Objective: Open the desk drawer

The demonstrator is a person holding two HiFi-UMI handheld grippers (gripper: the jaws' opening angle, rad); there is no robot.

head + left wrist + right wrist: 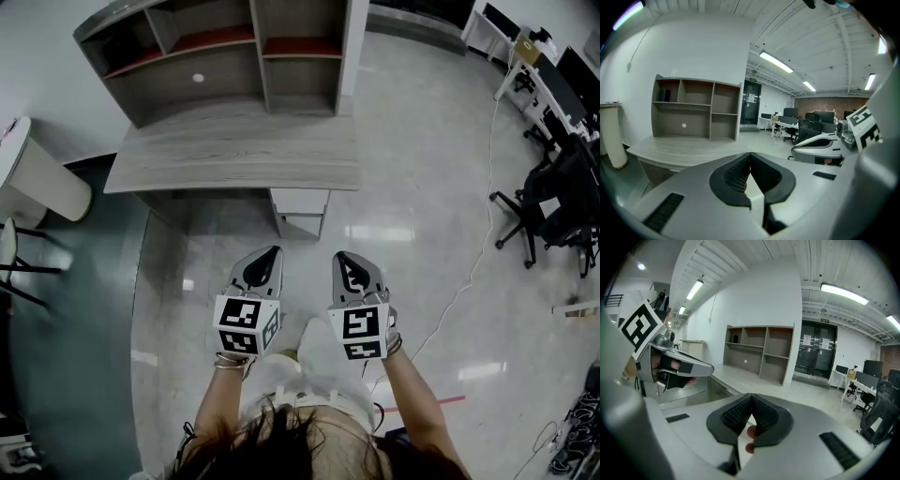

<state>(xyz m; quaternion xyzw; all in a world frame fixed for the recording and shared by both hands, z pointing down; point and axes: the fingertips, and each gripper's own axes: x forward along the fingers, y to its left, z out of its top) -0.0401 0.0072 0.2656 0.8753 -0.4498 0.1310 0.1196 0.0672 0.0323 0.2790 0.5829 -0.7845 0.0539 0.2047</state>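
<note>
A grey wooden desk (234, 159) with a shelf hutch (225, 52) stands ahead of me, seen from above in the head view. Its white drawer unit (300, 202) hangs under the desk's right end, closed. My left gripper (265, 255) and right gripper (346, 259) are held side by side over the floor, short of the desk, both shut with nothing between the jaws. The desk (679, 150) lies ahead to the left in the left gripper view. In the right gripper view the desk (740, 378) and hutch (759, 352) are beyond the jaw tips.
A white round table (28, 173) stands left of the desk. Black office chairs (553, 202) and a white cable (483, 234) on the floor are at the right. Other desks with monitors (553, 80) line the far right.
</note>
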